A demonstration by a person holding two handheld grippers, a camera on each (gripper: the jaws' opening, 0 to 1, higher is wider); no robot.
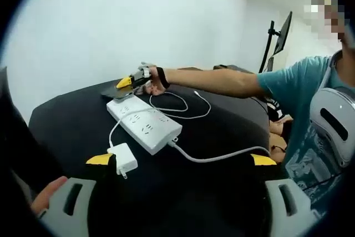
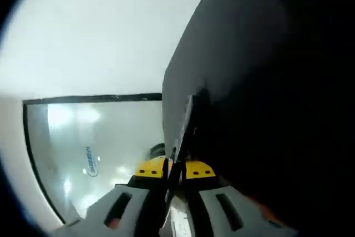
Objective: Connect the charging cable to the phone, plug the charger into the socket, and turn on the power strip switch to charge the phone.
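A plain white wall (image 1: 127,20) fills the space behind a desk (image 1: 66,126) covered in black cloth. Off to one side, a dark monitor (image 1: 285,29) stands on a black arm mount. In the right gripper view, a black-framed glass panel (image 2: 94,148) reflects soft ceiling lights and bears small blue lettering.

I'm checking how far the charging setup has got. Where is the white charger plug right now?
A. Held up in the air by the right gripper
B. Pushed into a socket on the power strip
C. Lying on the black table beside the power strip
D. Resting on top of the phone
C: the left gripper view shows the charger lying on the black table, just off the near end of the power strip, its cable running back along the strip.
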